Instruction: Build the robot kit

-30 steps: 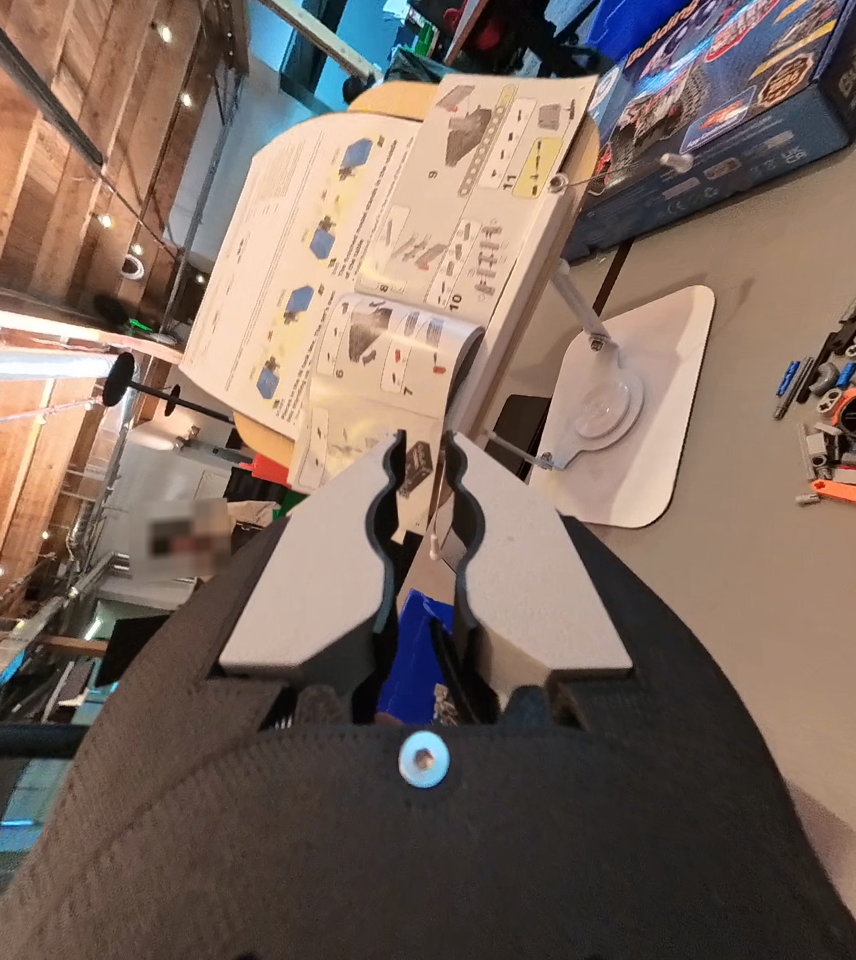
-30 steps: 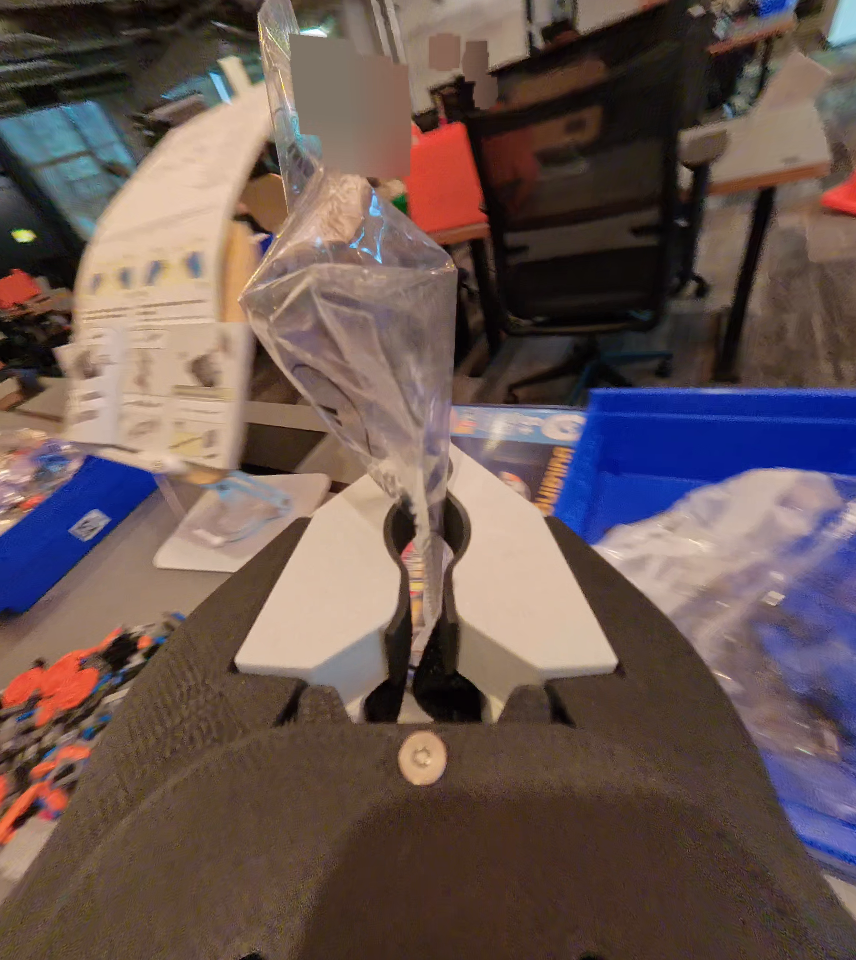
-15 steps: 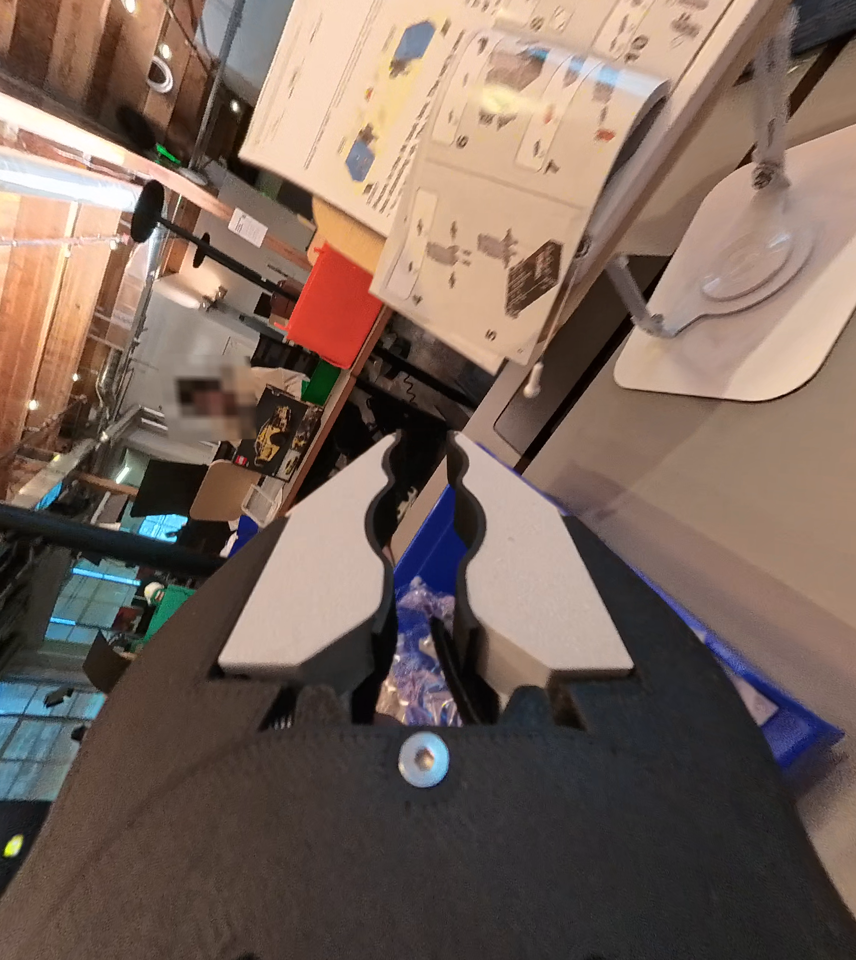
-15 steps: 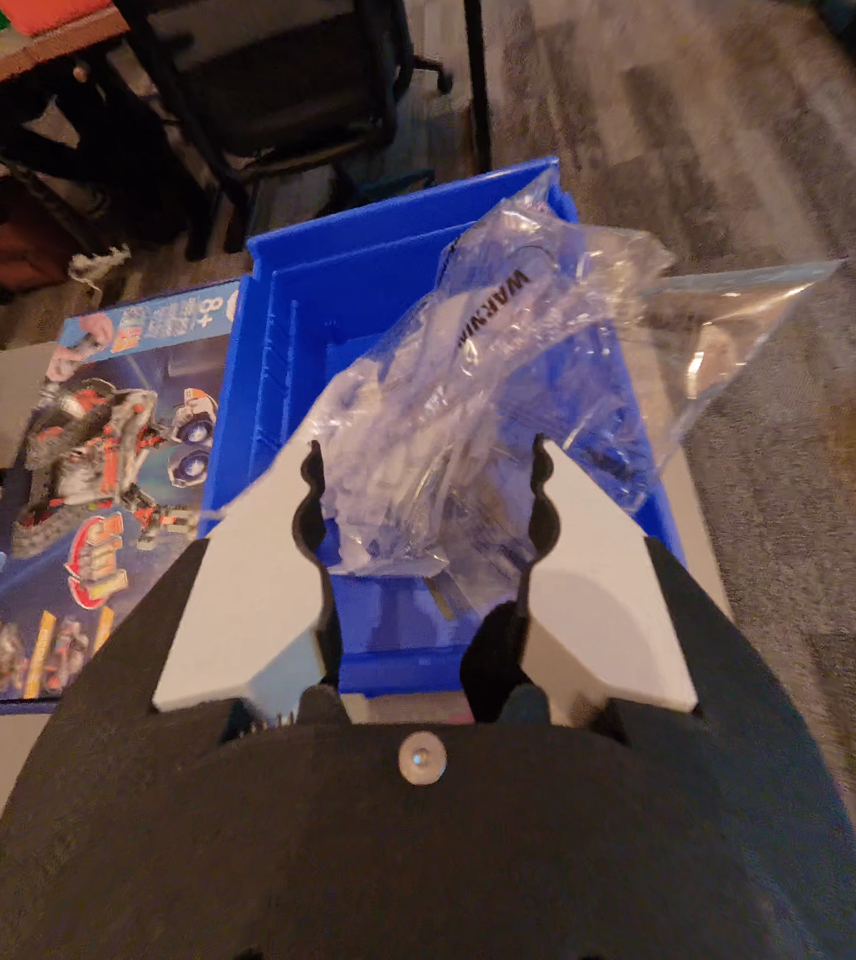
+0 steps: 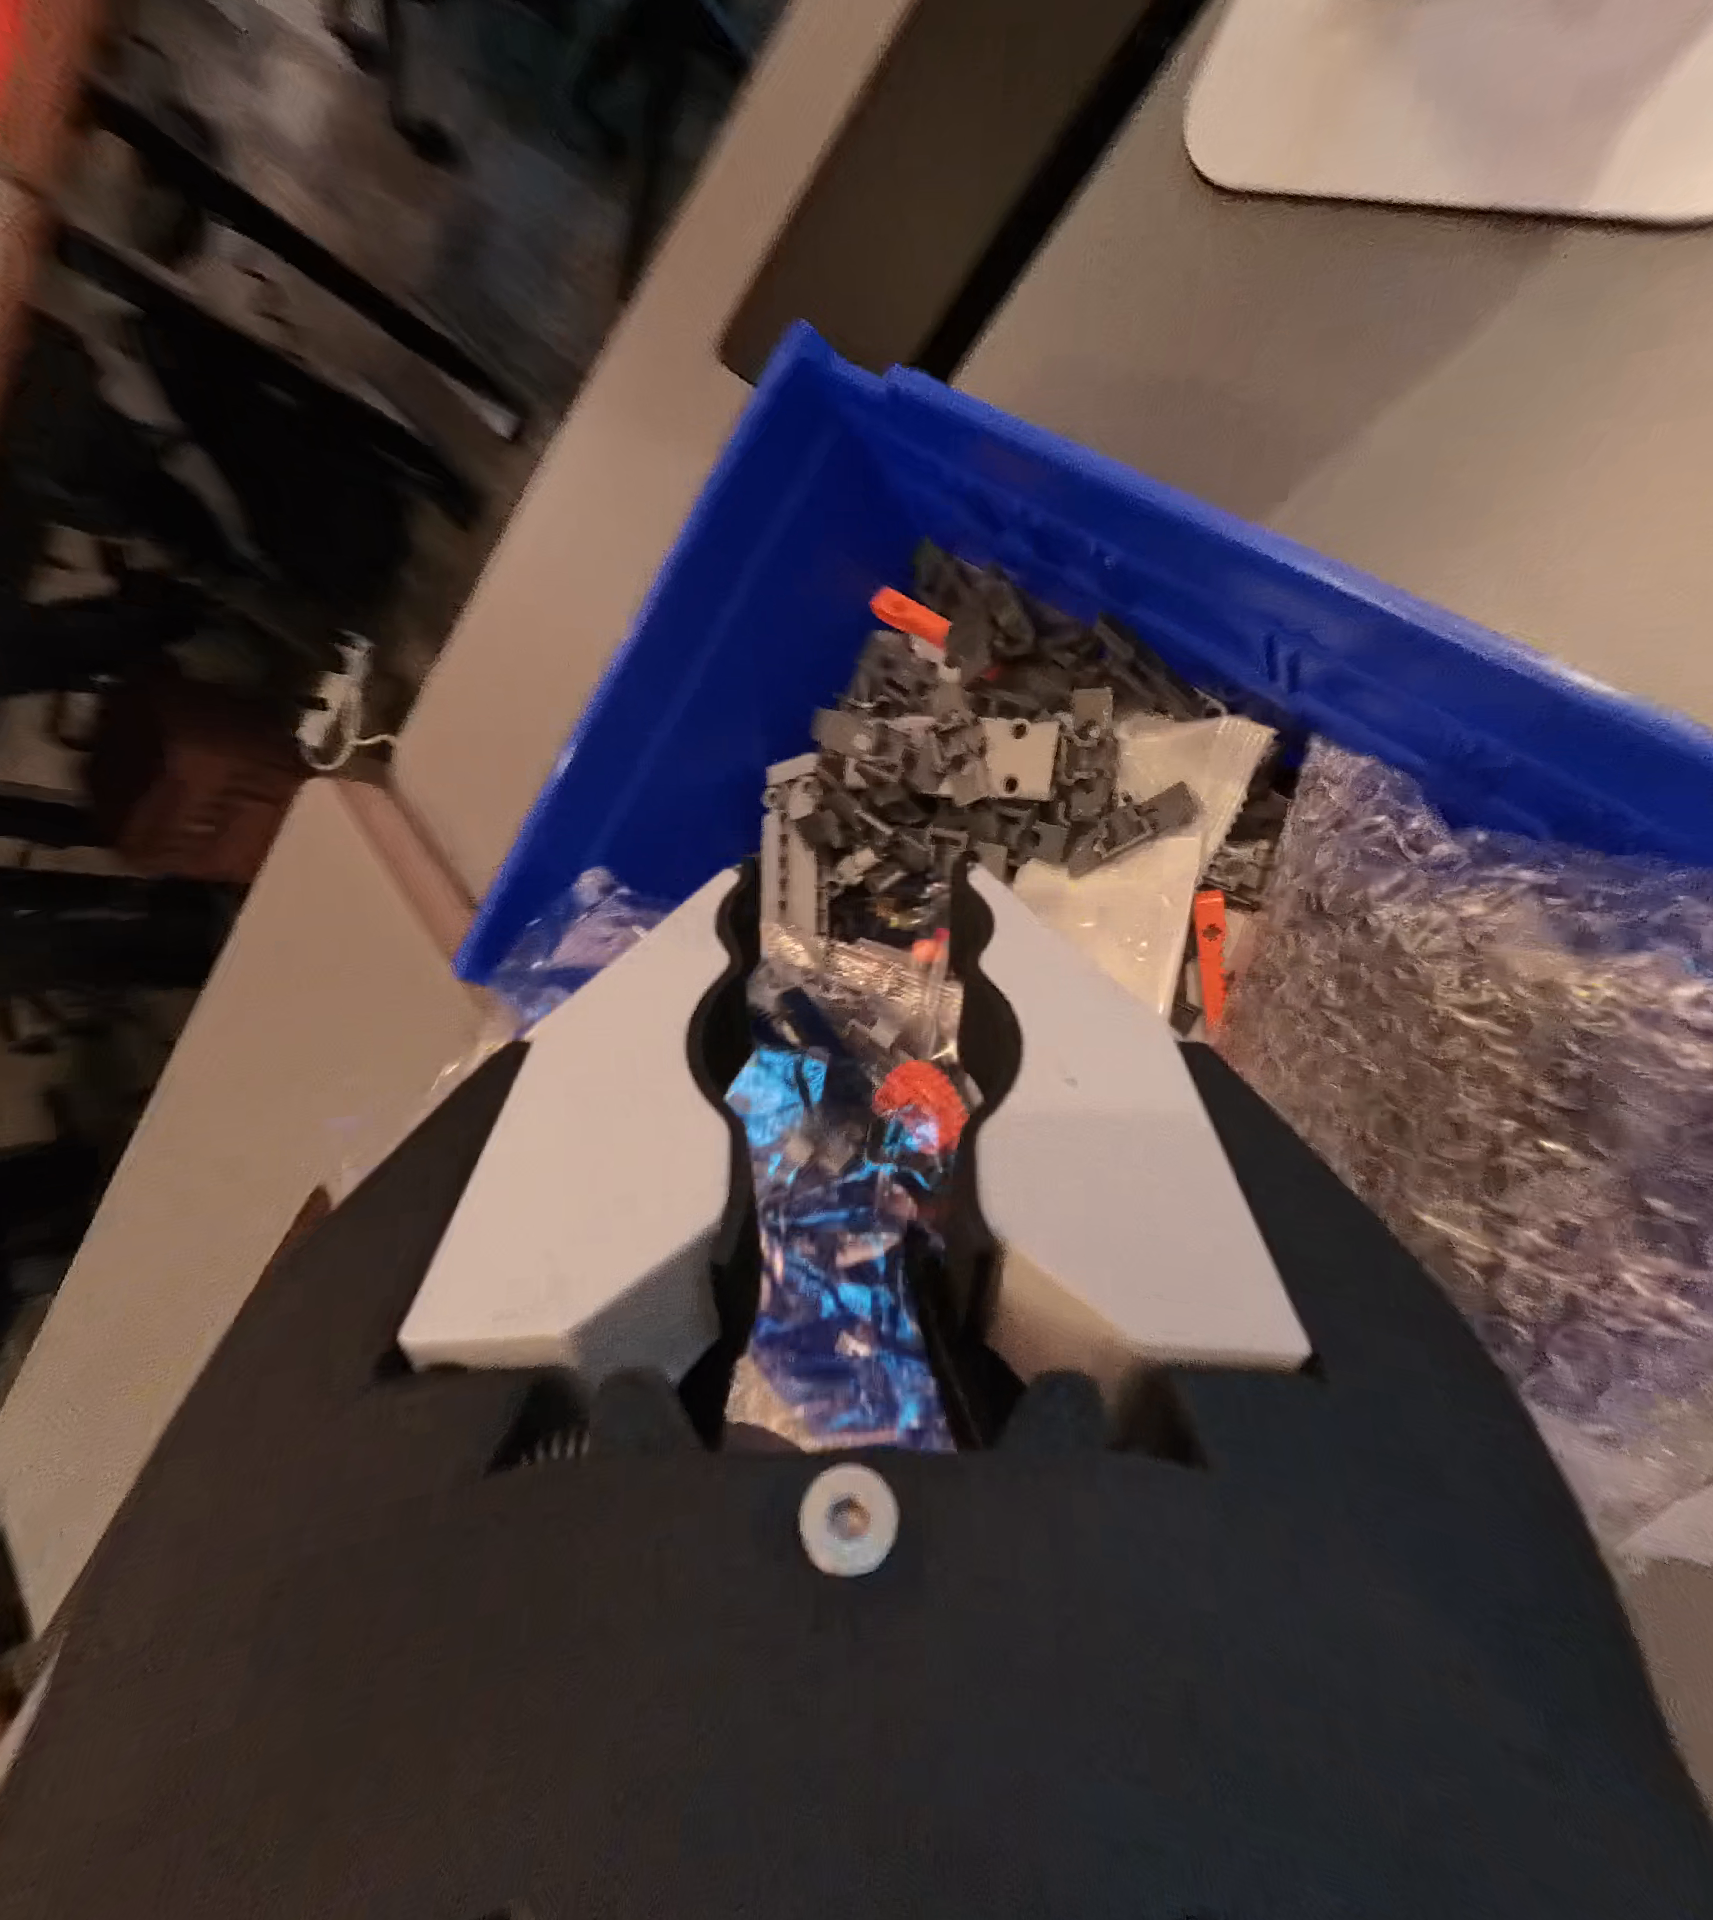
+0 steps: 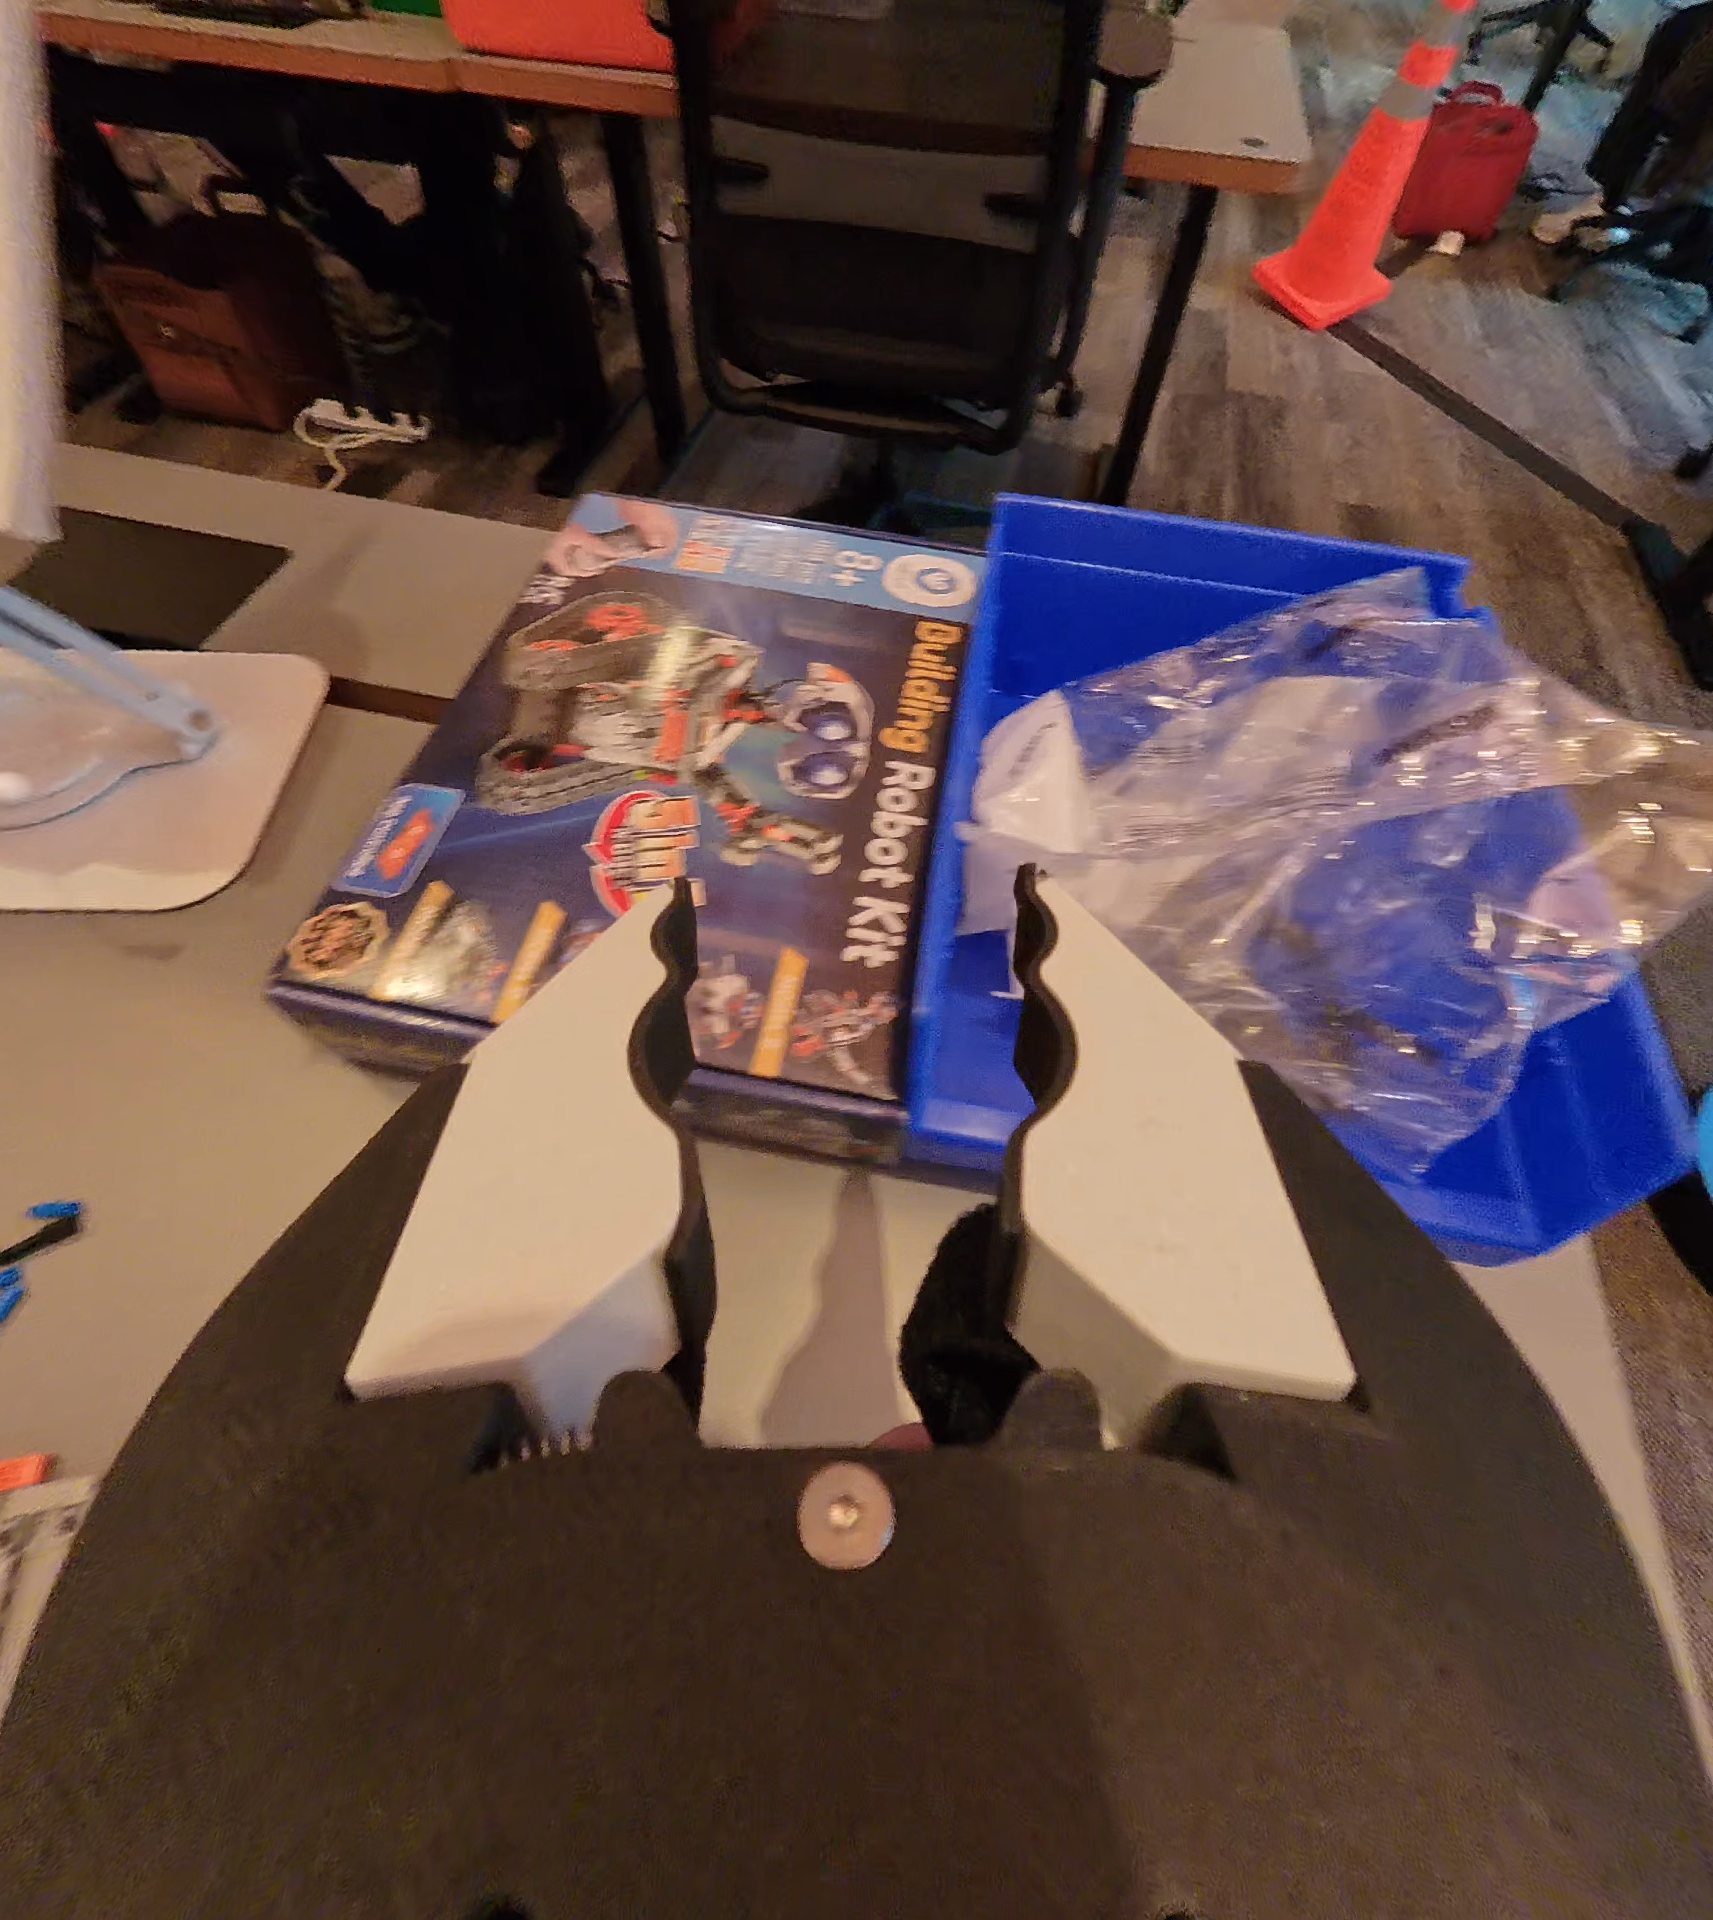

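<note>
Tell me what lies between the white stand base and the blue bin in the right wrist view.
The kit box lies flat on the table between the white base and the blue bin, its edge right beside the bin's wall.

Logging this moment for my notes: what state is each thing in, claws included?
Left claw: open, over bagged parts.
Right claw: open, holding nothing.
Blue bin of parts: filled with bagged grey parts.
Blue bin: holds the bag.
Clear plastic bag: crumpled, overhanging the rim.
Kit box: closed, lying flat.
</note>
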Action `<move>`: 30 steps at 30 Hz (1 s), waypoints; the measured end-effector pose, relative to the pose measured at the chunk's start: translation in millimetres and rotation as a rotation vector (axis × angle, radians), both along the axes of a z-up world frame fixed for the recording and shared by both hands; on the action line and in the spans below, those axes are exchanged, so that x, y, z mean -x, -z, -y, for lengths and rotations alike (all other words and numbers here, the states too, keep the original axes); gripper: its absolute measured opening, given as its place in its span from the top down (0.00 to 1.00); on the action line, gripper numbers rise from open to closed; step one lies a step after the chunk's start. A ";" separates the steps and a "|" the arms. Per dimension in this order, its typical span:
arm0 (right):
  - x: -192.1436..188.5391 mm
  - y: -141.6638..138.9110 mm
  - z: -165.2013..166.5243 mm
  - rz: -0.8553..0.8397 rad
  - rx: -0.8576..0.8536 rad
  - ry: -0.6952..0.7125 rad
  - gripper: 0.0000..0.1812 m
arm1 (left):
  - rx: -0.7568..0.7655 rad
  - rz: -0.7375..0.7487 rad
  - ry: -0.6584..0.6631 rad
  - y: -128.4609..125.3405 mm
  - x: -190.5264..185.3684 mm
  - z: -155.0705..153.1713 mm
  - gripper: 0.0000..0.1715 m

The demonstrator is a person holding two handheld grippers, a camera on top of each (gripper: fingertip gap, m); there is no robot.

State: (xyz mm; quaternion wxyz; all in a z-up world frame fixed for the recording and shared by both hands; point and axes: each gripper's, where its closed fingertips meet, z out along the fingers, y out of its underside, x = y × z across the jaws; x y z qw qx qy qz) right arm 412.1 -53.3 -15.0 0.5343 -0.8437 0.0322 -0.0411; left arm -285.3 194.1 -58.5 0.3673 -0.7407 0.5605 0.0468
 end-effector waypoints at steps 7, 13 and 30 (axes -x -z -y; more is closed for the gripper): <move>59.6 18.9 13.4 -0.064 -0.044 -0.063 0.68 | 0.275 -0.254 0.124 69.4 1.2 10.5 0.76; 76.7 42.6 13.9 -0.099 -0.030 -0.083 0.69 | 0.368 -0.374 0.133 105.9 11.7 27.4 0.71; 82.8 57.6 13.6 -0.122 -0.026 -0.117 0.71 | 0.258 -0.352 -0.073 90.7 42.6 7.6 1.00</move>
